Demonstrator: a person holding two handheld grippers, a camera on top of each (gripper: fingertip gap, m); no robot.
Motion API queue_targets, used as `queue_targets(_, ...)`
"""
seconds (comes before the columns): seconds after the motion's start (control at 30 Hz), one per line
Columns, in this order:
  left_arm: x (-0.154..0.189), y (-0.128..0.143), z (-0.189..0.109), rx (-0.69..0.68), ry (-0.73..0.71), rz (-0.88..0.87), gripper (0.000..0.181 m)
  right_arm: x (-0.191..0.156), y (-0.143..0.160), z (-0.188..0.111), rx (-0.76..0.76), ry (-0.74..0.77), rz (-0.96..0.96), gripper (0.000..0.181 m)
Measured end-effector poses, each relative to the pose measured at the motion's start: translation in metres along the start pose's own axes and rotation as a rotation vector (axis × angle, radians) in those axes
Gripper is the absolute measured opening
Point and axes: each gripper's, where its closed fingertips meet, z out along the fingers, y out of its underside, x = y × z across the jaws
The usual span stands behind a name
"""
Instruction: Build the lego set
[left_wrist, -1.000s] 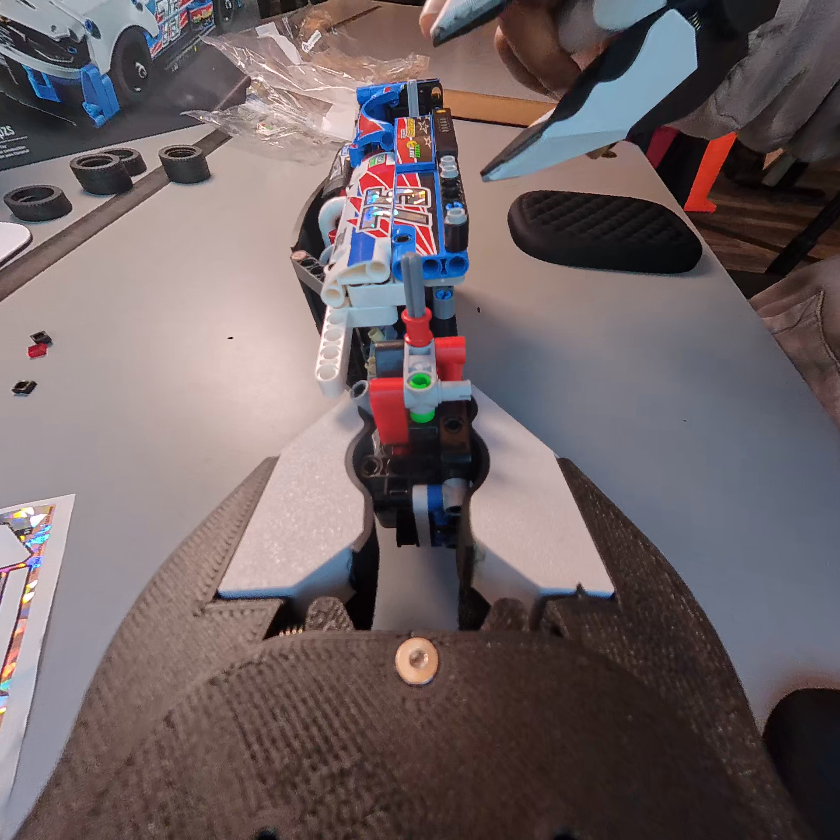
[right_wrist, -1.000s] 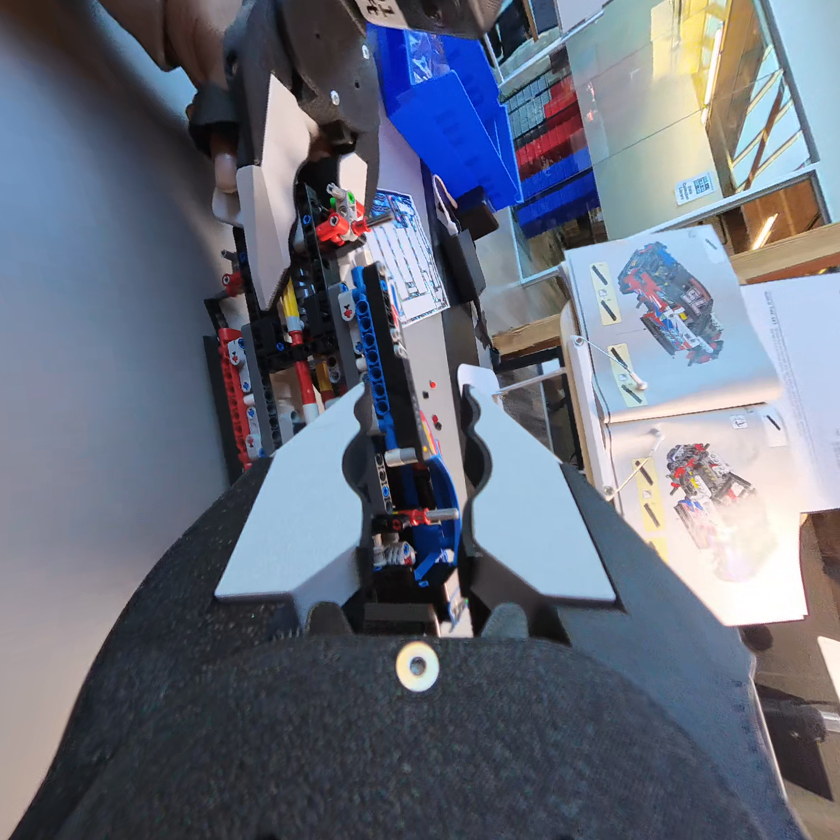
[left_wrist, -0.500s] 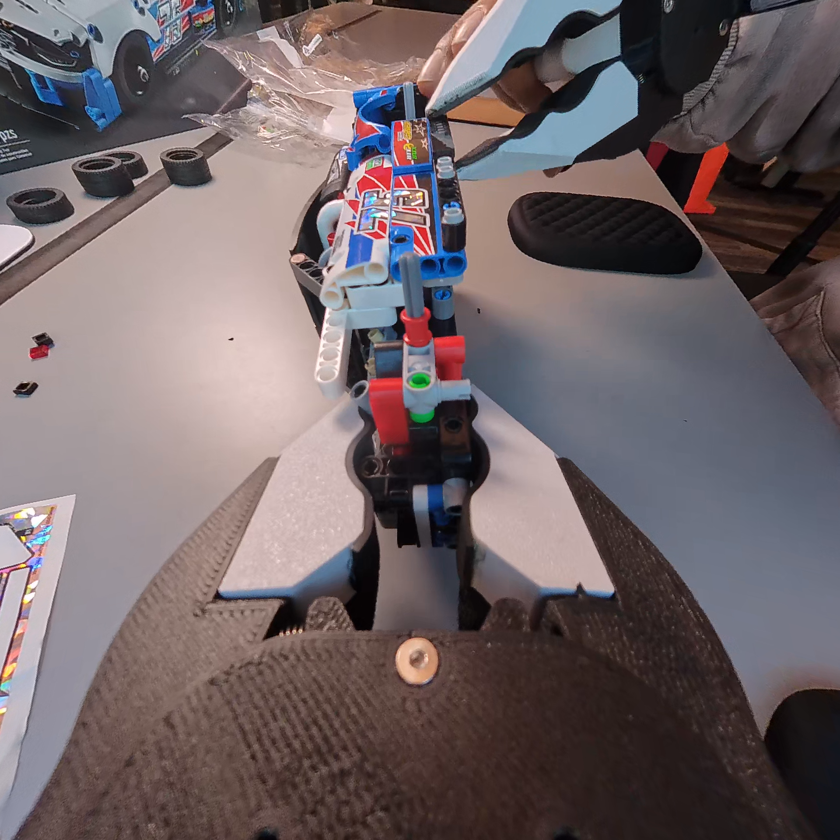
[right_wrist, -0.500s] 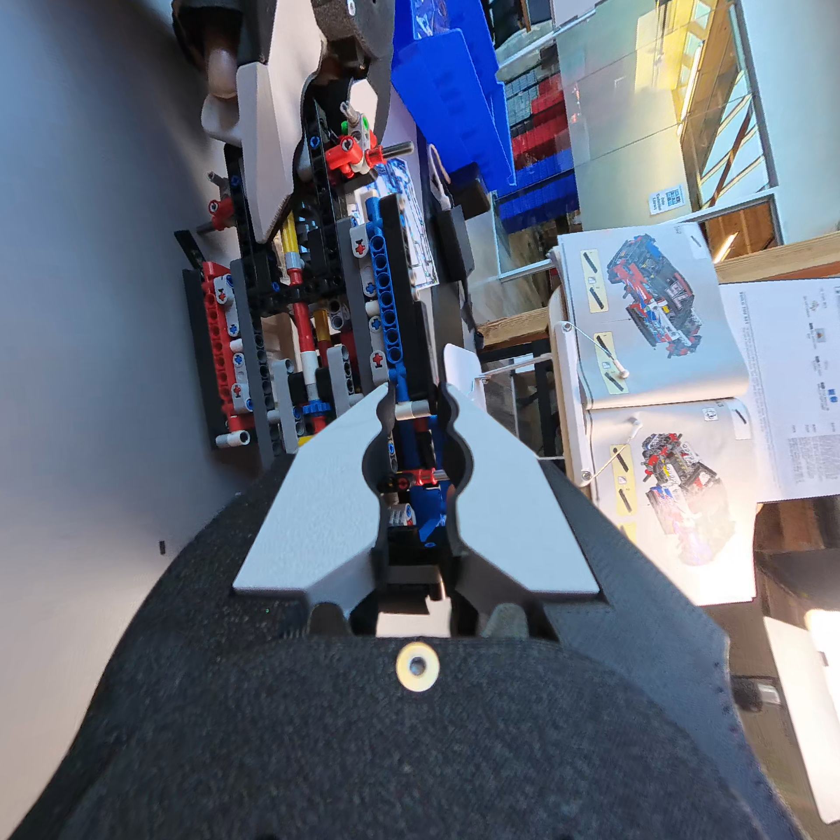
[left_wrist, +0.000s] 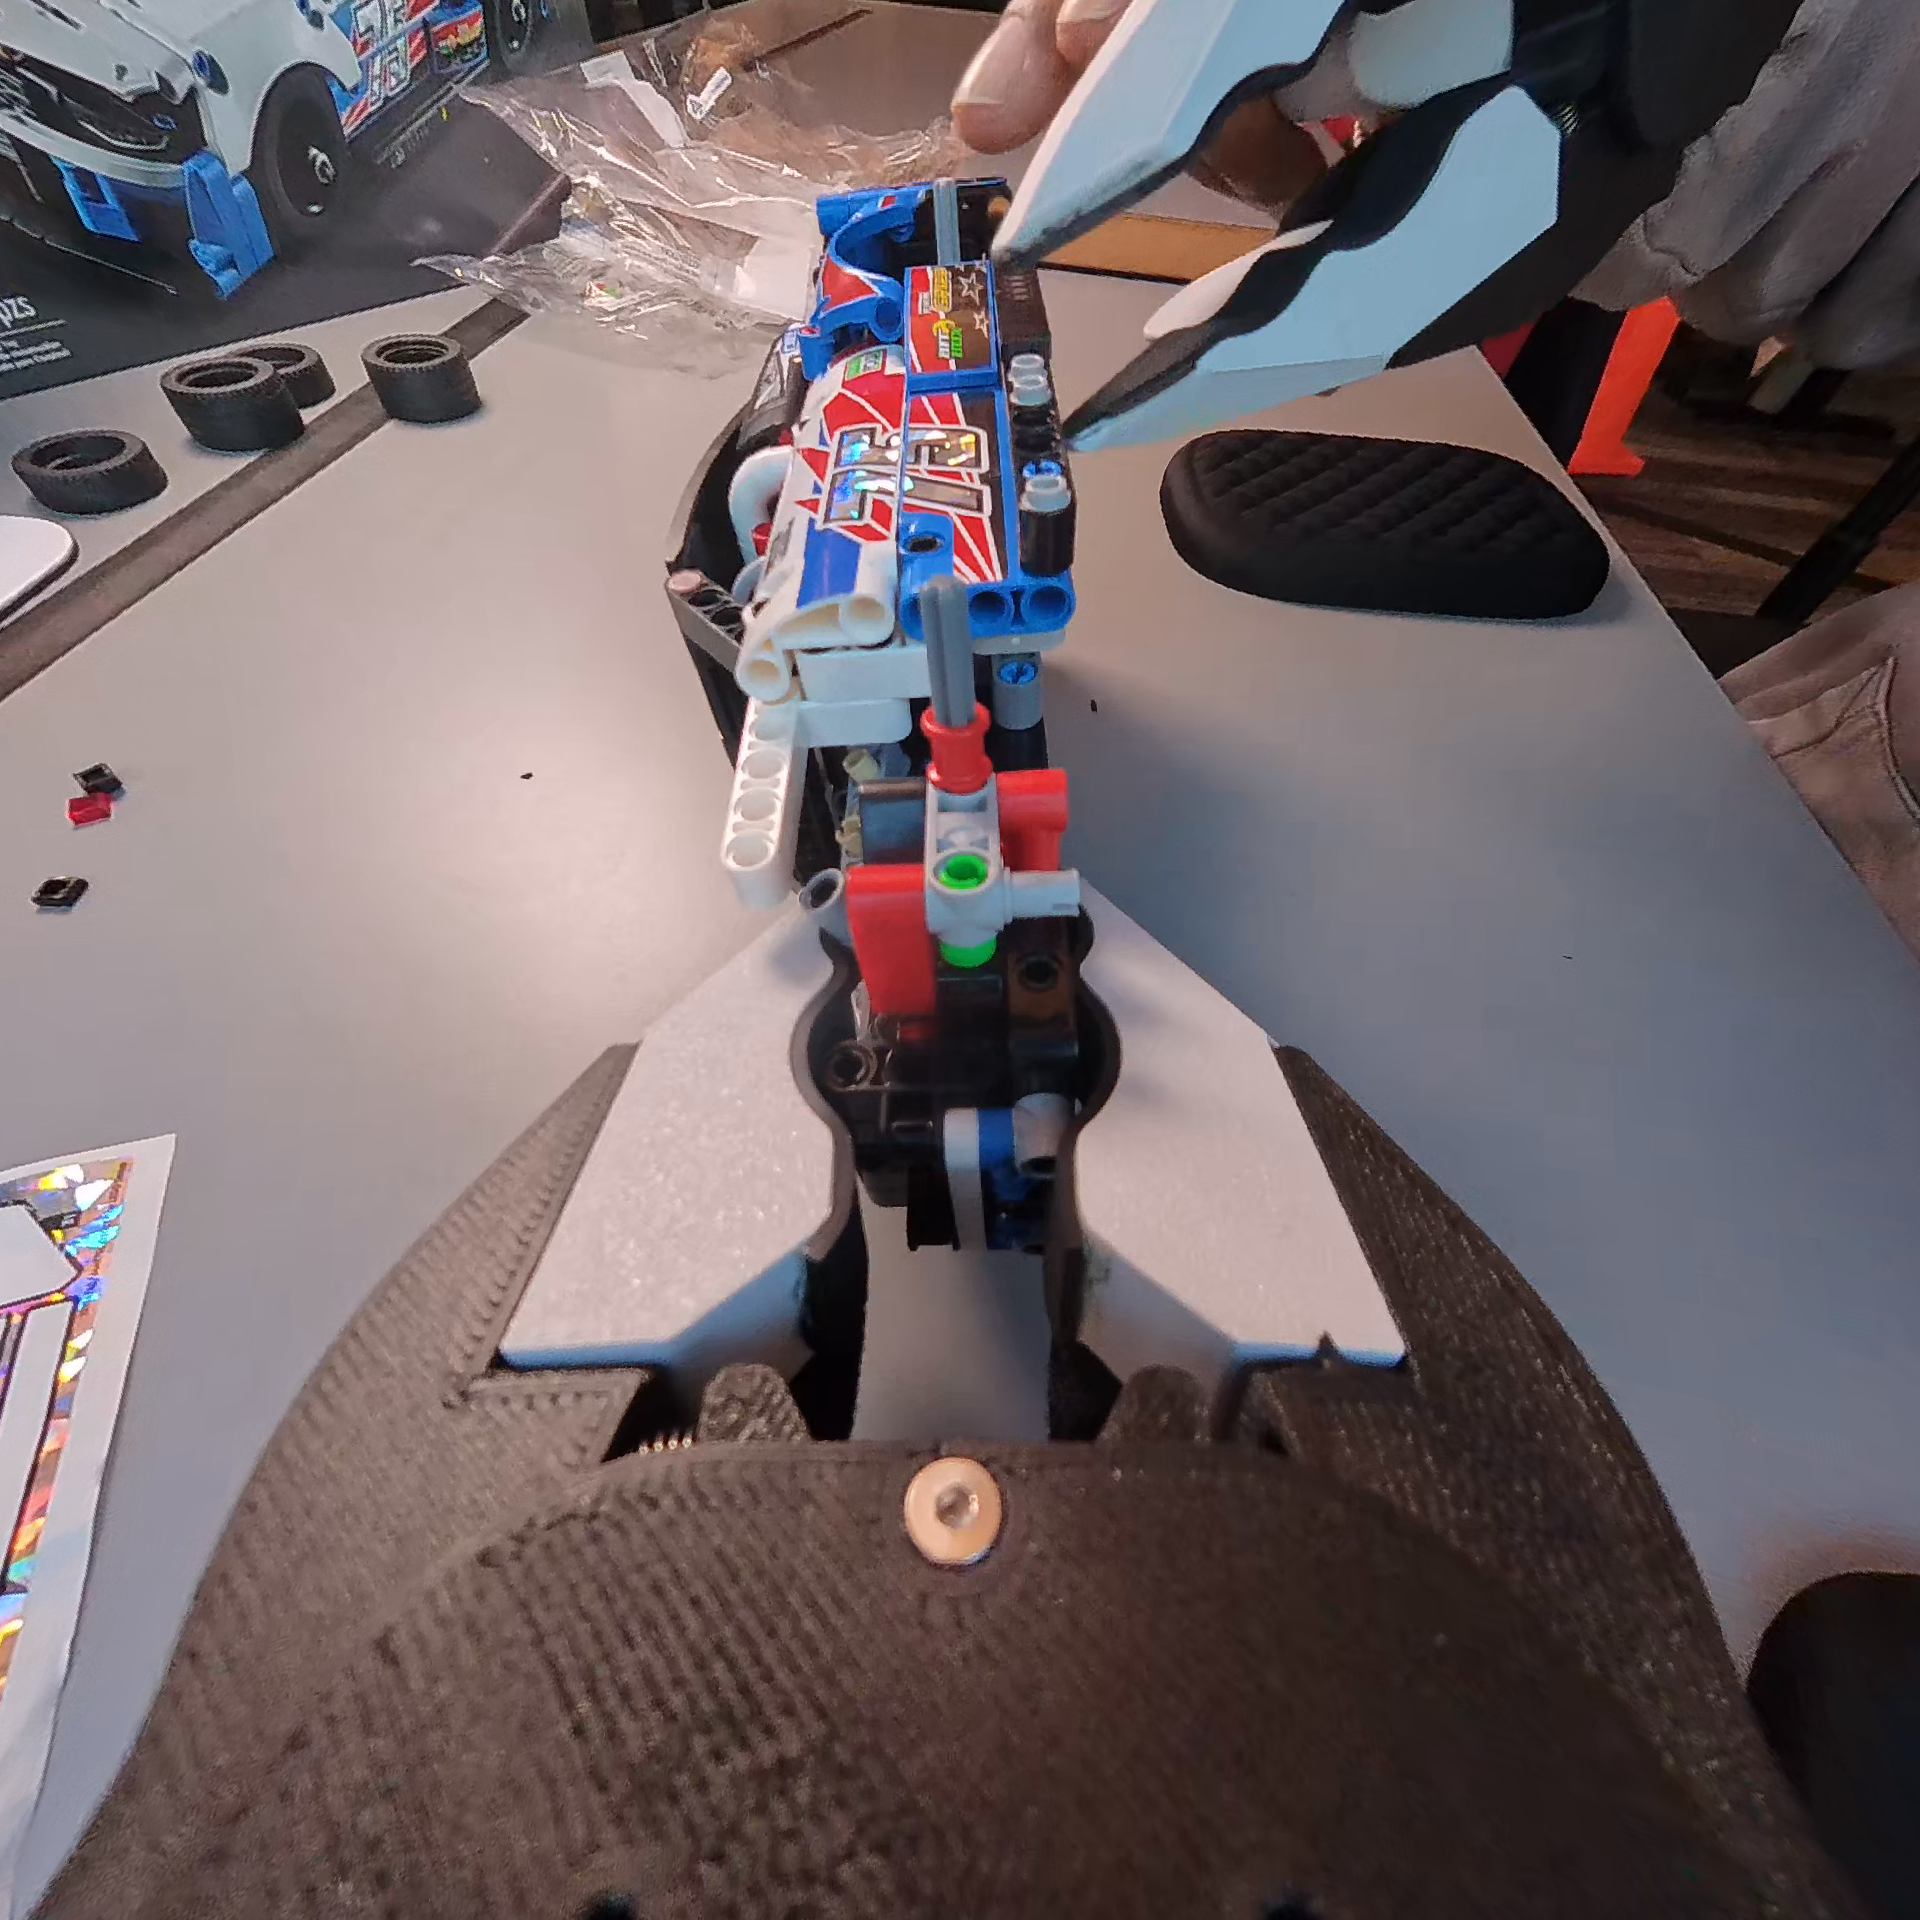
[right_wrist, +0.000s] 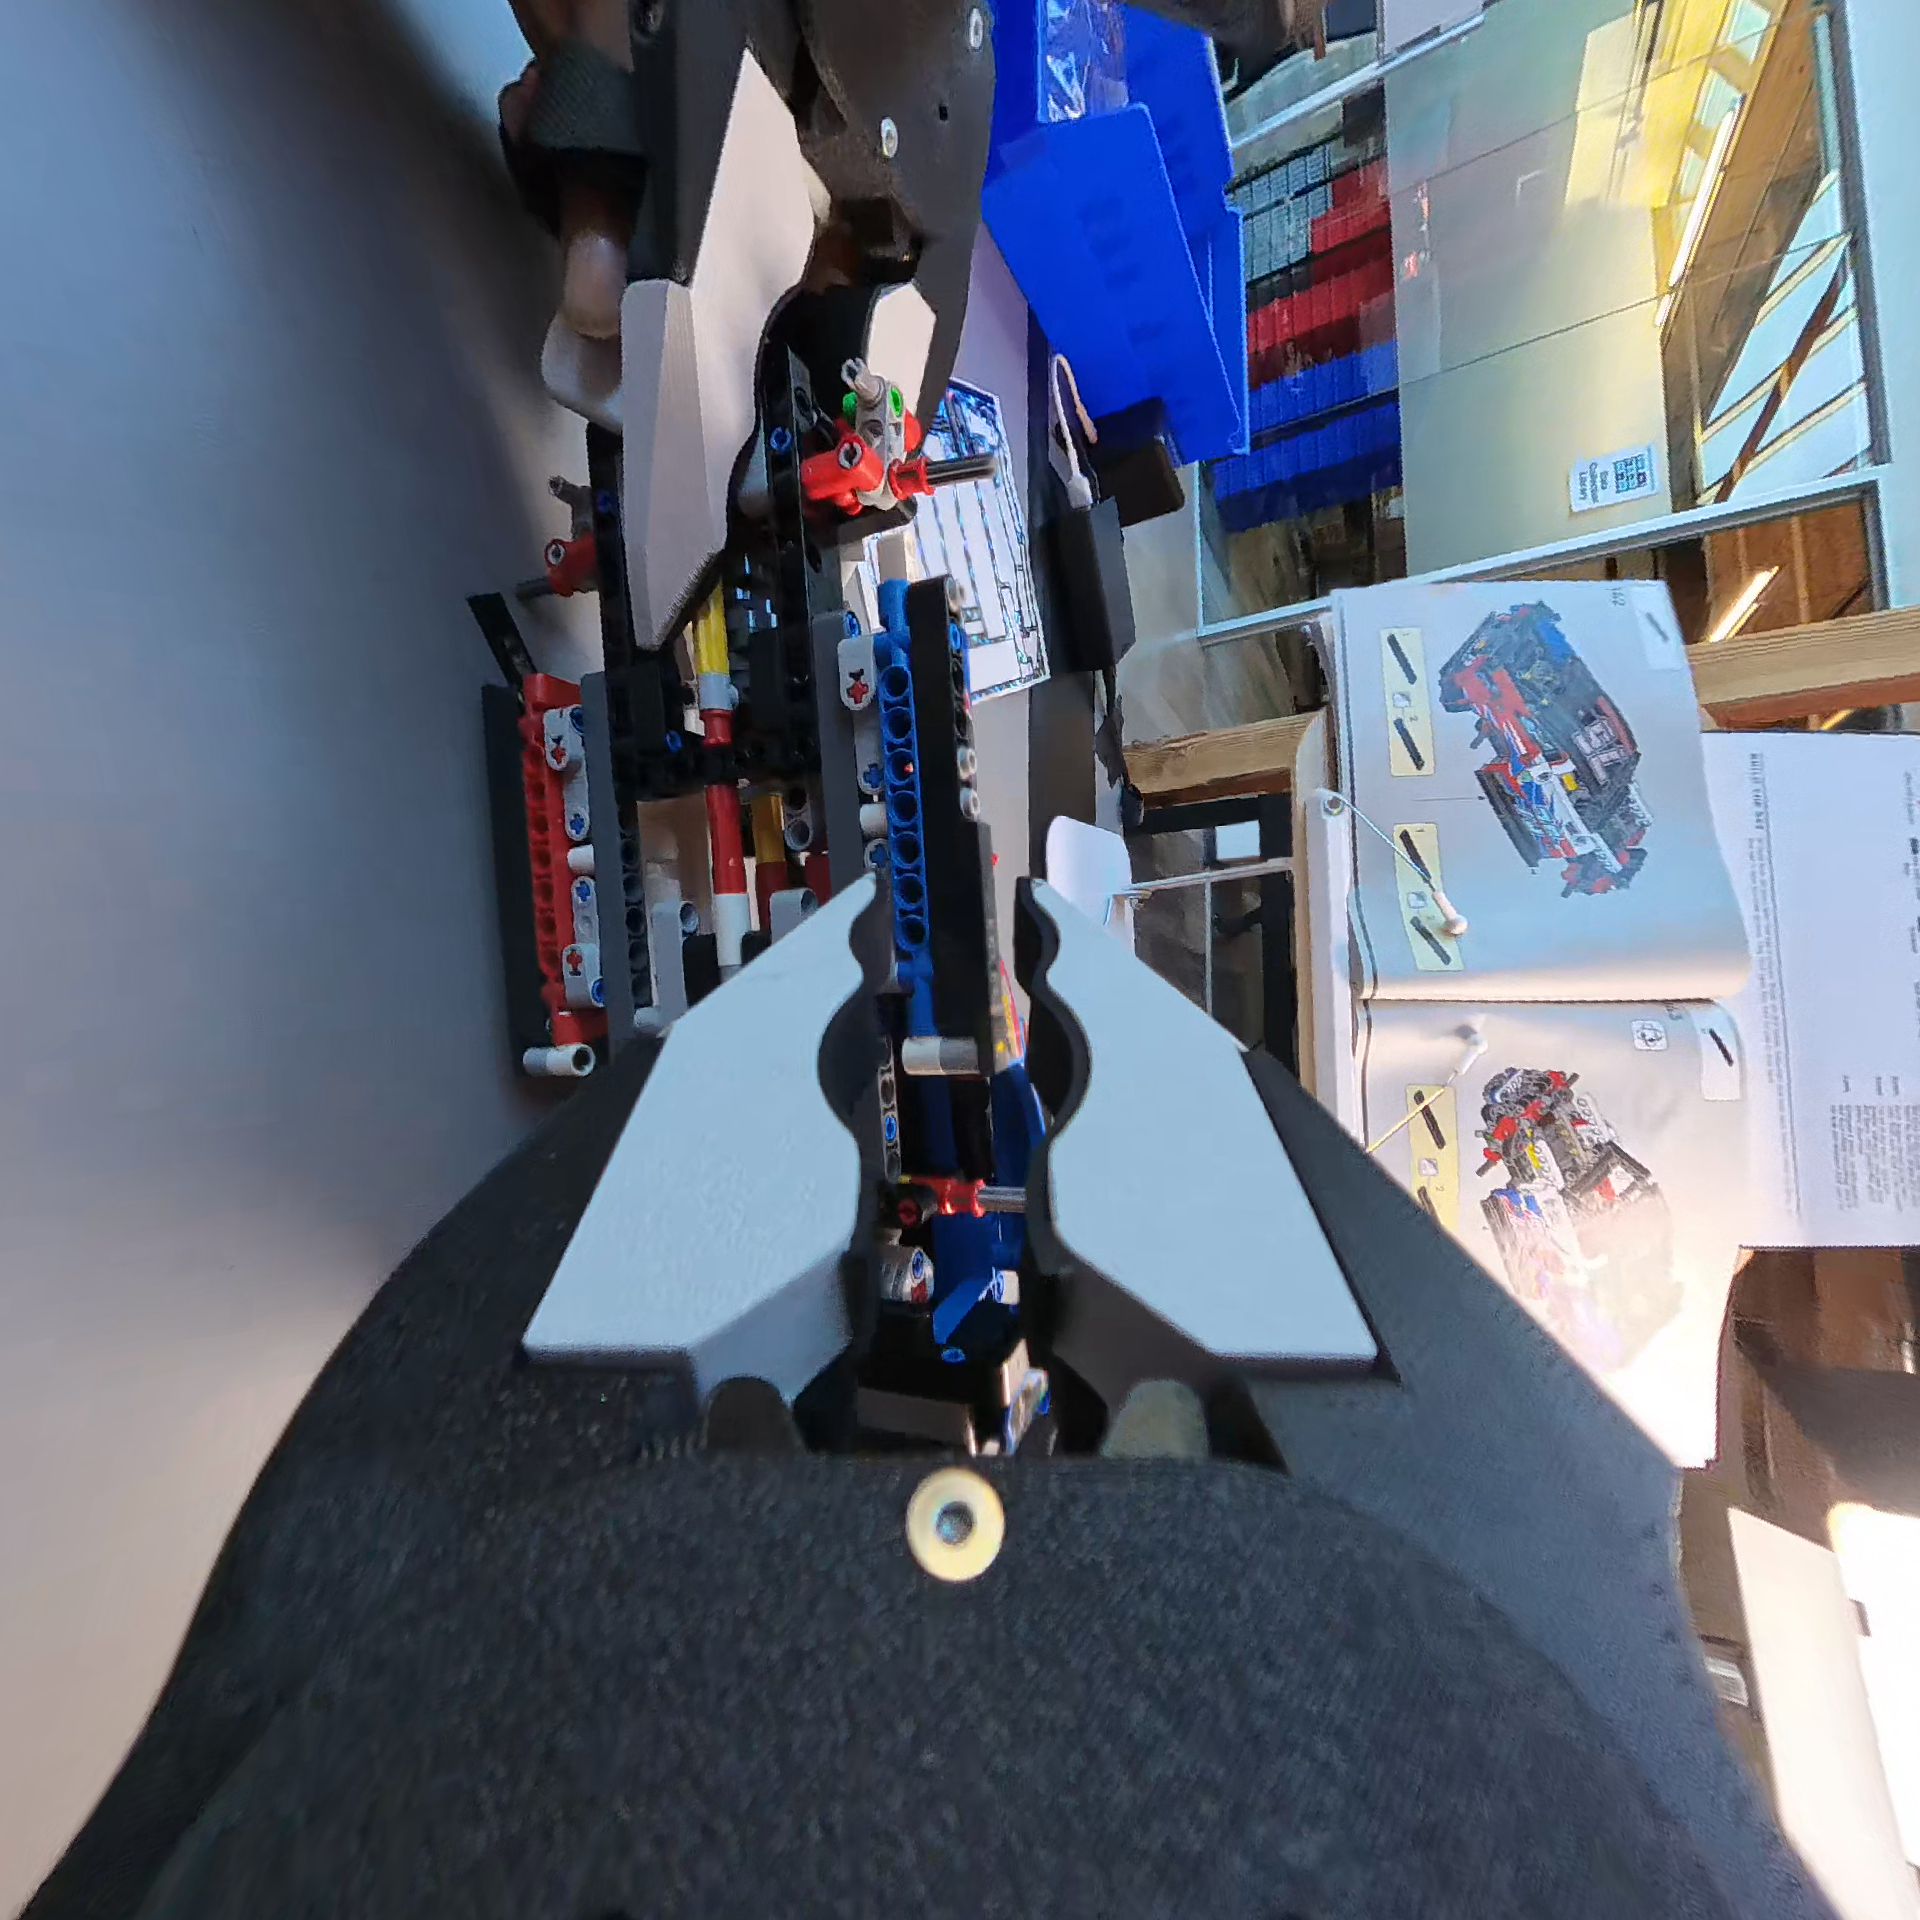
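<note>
Half a second ago the right gripper had its fingers nearly together at the far end of the car body; now they are spread, one tip above the far end and the other touching the black side strip, so nothing is pinched. The left gripper has not shifted: its jaws are closed on the near end of the car body, holding it on its side on the grey table.

As for progress, the frame is built and one side panel carries its shiny stickers. Four tyres lie loose beside the box, a few small pieces sit apart, and a sticker sheet is partly used, so wheels and more trim look outstanding.

Only the left wrist view shows the tyres, box, plastic bags and stickered panel. Only the right wrist view shows the underside with its red beam, yellow and red axles, and the open instruction booklet propped beyond the table.
</note>
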Motion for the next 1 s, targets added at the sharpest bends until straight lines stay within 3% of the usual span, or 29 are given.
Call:
queue_targets(0.3,0.001,-0.003,0.001,0.0,-0.007,0.02,0.033,0.0,0.0,-0.001,0.001,-0.01,0.047,0.012)
queue_targets(0.5,0.003,-0.008,0.004,-0.013,-0.027,0.052,0.033,0.015,0.001,-0.025,0.043,0.006,0.15,0.031)
queue_targets(0.67,0.003,-0.019,0.009,-0.047,-0.057,0.13,0.033,0.021,0.025,-0.045,-0.005,-0.009,0.214,0.042)
queue_targets(1.0,0.008,-0.042,0.019,-0.152,-0.087,0.317,0.033,0.0,0.062,-0.06,-0.117,-0.081,0.25,0.055)
